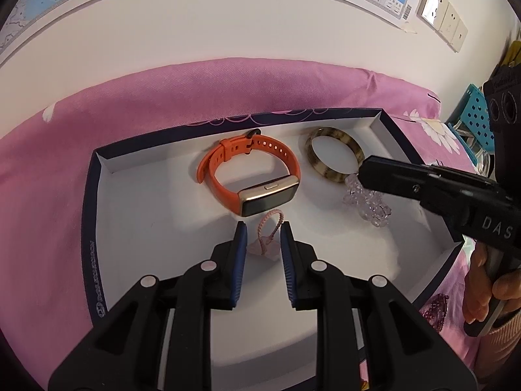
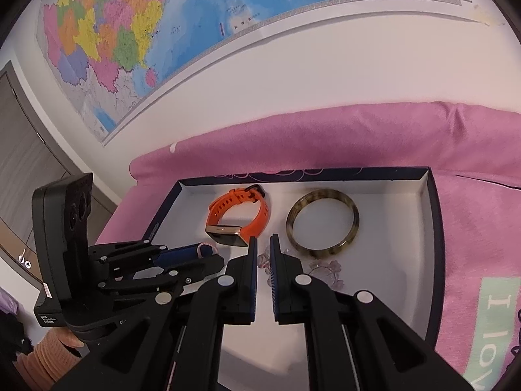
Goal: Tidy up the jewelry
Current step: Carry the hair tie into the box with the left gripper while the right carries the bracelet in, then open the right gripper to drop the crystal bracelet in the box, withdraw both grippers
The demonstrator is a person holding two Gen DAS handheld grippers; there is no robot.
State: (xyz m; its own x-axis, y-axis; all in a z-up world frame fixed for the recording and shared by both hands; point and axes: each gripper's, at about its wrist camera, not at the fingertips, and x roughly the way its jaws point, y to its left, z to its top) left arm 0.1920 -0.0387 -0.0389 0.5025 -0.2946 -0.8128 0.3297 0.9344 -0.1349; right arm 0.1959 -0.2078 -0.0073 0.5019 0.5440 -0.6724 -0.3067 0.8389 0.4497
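Observation:
A white box tray with dark blue walls [image 1: 94,215] [image 2: 434,228] lies on pink bedding. In it lie an orange smart band [image 1: 250,176] [image 2: 239,220], a tortoiseshell bangle [image 1: 335,154] [image 2: 322,228], a clear crystal bead bracelet [image 1: 368,203] [image 2: 322,268] and a small pink pendant on a cord [image 1: 268,238]. My left gripper [image 1: 263,231] is open, its fingers either side of the pink pendant, which rests on the tray floor. My right gripper [image 2: 263,247] has its jaws narrowly apart around one end of the crystal bracelet; its tip [image 1: 361,171] shows in the left wrist view.
Pink floral bedding [image 1: 162,97] surrounds the tray, against a white wall with a map [image 2: 146,26]. A teal perforated basket [image 1: 472,114] stands at far right. A dark beaded piece [image 1: 436,309] lies on the bedding by the tray's right corner.

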